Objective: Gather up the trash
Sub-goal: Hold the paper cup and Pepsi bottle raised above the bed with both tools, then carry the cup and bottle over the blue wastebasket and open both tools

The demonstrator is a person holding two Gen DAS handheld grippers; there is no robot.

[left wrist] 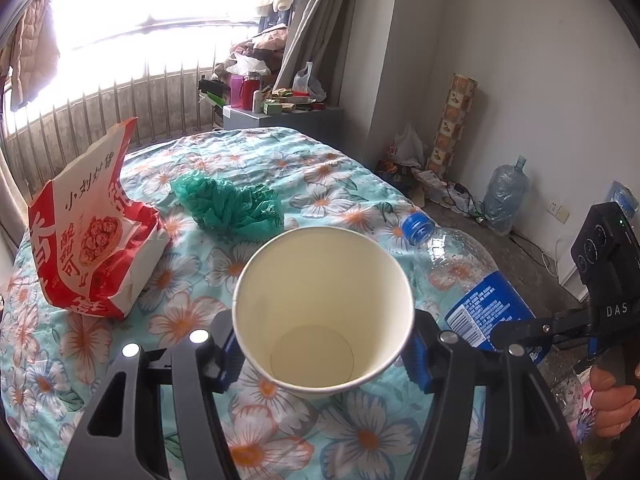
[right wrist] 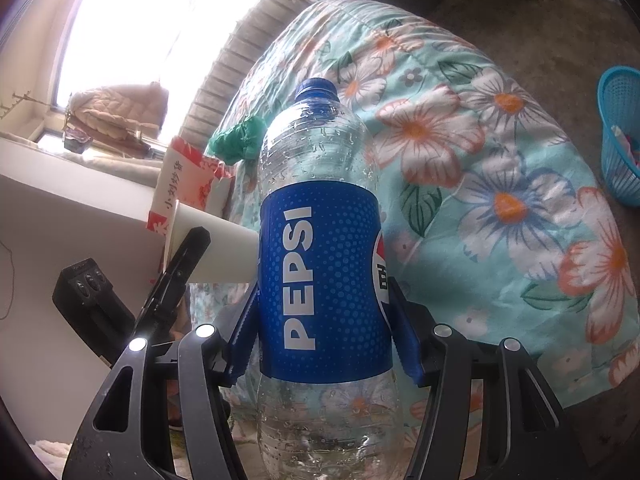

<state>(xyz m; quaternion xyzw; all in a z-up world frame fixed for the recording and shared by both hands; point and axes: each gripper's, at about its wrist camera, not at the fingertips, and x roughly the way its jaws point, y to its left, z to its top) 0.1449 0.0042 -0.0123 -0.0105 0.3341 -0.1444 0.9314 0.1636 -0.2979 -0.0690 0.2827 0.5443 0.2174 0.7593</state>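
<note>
Here, in the left wrist view, the left gripper (left wrist: 324, 346) has its fingers spread about a cup's width, clamping the paper cup (left wrist: 323, 312) above the floral bedspread (left wrist: 352, 184); in the right wrist view, the right gripper (right wrist: 323, 340) squeezes the Pepsi bottle (right wrist: 320, 264) at its label, near the bedspread's edge, a blue basket (right wrist: 622, 136) beyond it.

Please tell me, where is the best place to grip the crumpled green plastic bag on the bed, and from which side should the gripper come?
Probably from above, on the raised bunched ridge in the middle of the green plastic bag. It lies in a loose crumpled heap on the floral quilt, with no rigid edge, so pinching a fold should gather it. The red snack bag stands close on one side; top approach avoids it.
</note>
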